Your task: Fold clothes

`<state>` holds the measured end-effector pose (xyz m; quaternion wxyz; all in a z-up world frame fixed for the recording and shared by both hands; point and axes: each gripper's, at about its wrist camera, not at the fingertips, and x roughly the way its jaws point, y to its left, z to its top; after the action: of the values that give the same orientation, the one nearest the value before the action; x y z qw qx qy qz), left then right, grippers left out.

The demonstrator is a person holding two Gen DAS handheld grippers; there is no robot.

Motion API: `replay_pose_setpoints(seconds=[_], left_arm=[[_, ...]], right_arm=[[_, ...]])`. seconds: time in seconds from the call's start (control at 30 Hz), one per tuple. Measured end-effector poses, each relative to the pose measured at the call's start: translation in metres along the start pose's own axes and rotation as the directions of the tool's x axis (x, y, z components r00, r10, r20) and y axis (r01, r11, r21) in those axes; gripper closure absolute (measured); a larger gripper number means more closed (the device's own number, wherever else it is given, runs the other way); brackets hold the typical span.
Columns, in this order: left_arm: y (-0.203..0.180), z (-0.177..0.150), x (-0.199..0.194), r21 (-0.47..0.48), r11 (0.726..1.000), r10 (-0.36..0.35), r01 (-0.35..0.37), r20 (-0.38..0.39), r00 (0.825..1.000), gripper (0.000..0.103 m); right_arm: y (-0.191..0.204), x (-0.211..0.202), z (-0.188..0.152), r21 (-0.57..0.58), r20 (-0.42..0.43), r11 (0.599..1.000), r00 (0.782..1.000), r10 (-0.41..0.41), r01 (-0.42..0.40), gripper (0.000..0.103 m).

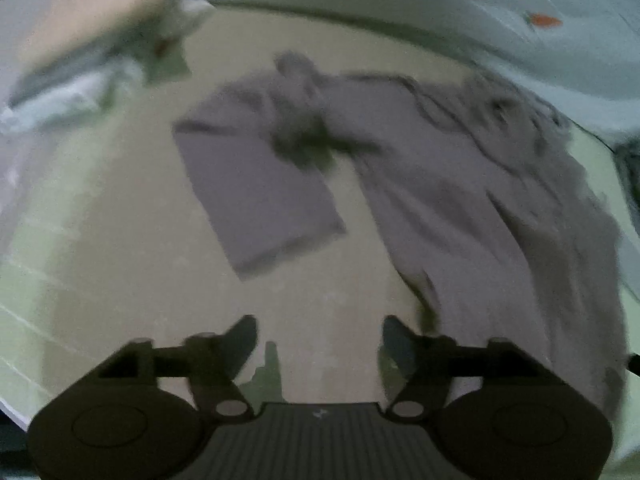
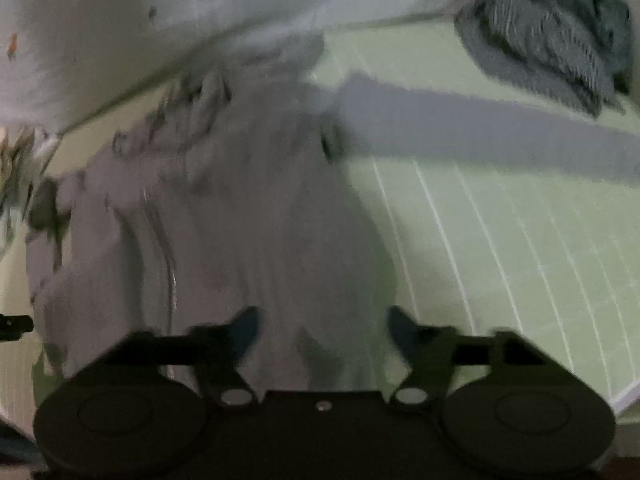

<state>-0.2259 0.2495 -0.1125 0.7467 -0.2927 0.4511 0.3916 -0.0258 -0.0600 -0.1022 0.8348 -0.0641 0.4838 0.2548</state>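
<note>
A grey long-sleeved garment (image 1: 480, 208) lies spread on the pale green gridded mat (image 1: 100, 280). One sleeve (image 1: 256, 188) lies flat out to its left. In the left wrist view my left gripper (image 1: 320, 340) is open over bare mat, just left of the garment's lower edge, with nothing between its fingers. In the right wrist view the garment's body (image 2: 240, 232) fills the middle and its other sleeve (image 2: 480, 132) stretches out to the right. My right gripper (image 2: 324, 332) is open above the body's lower part and grips nothing. Both views are blurred.
A heap of dark grey-blue clothes (image 2: 552, 40) lies at the mat's far right corner. A pale cloth with orange marks (image 1: 542, 20) runs along the far side. Crumpled light things (image 1: 80, 92) lie at the far left. The mat's near edge (image 2: 624, 400) shows at the right.
</note>
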Motion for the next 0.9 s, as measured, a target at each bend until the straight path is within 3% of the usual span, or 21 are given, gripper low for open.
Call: replay_pose_setpoints(seconds=[0.13,0.33,0.43,0.53,0.57,0.63,0.73,0.9], left_arm=[[-0.015,0.025,0.023,0.067,0.998,0.006,-0.007,0.014,1.000,0.030],[-0.034,0.048,0.055,0.167,0.986,0.012,-0.014,0.012,1.000,0.031],[-0.032,0.048,0.066,0.197,0.980,0.037,-0.038,0.008,0.999,0.046],[-0.023,0.046,0.067,0.210,0.977,0.030,-0.034,0.023,0.999,0.067],[-0.019,0.046,0.065,0.217,0.975,0.032,-0.038,0.032,0.999,0.089],[-0.006,0.045,0.062,0.217,0.975,0.036,-0.042,0.035,0.999,0.091],[0.027,0.042,0.053,0.142,0.988,0.049,-0.053,0.033,0.998,0.091],[0.099,0.023,0.034,0.049,0.972,0.226,-0.228,0.044,0.973,0.092]], right_arm=[[0.022,0.010,0.009,-0.021,0.045,1.000,0.999,0.003,-0.002,0.010],[0.052,0.020,0.008,-0.029,0.041,0.999,0.999,0.029,-0.028,0.010],[0.060,0.019,0.002,-0.026,0.035,1.000,0.999,0.011,-0.010,0.010],[0.062,0.017,-0.005,-0.012,0.032,1.000,0.999,-0.013,0.013,0.010],[0.062,0.016,-0.007,-0.005,0.031,1.000,0.999,-0.022,0.023,0.010],[0.059,0.014,-0.010,0.027,0.027,0.999,0.999,-0.038,0.037,0.010],[0.055,0.014,-0.014,0.091,0.022,0.995,0.999,-0.032,0.030,0.010],[0.063,0.015,-0.019,0.098,0.016,0.995,1.000,-0.024,0.022,0.010]])
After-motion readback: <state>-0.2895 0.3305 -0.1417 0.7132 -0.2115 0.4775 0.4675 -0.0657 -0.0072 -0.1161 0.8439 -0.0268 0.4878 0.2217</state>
